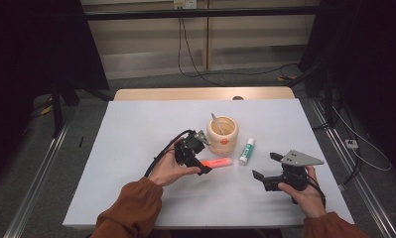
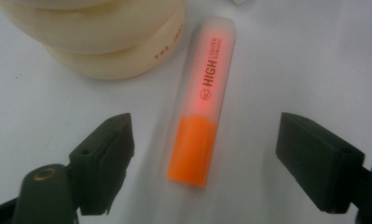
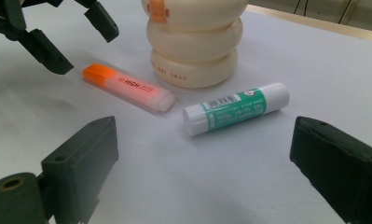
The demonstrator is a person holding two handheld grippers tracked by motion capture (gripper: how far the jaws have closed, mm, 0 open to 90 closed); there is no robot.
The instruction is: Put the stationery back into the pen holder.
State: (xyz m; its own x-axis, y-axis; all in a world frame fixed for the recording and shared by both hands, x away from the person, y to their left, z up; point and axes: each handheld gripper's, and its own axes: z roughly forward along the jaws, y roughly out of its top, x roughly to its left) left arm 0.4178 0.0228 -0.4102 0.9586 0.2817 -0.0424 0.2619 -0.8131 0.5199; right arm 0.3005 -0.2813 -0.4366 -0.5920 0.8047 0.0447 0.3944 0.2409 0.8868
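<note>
High view shows a white table with the left gripper poised over the orange end of a highlighter, which lies flat just in front of a cream holder with a pen-like stick standing in it. In the left gripper view the highlighter lies between the two jaws, which stand spread wide on either side of its orange end without touching it; its clear cap points toward the holder, close beside it but apart. A green and white glue stick lies just right of the highlighter, near the holder's base. The right gripper is held near the table's right front, well apart from the other things, its jaws spread and holding nothing; in its own view it faces the glue stick.
</note>
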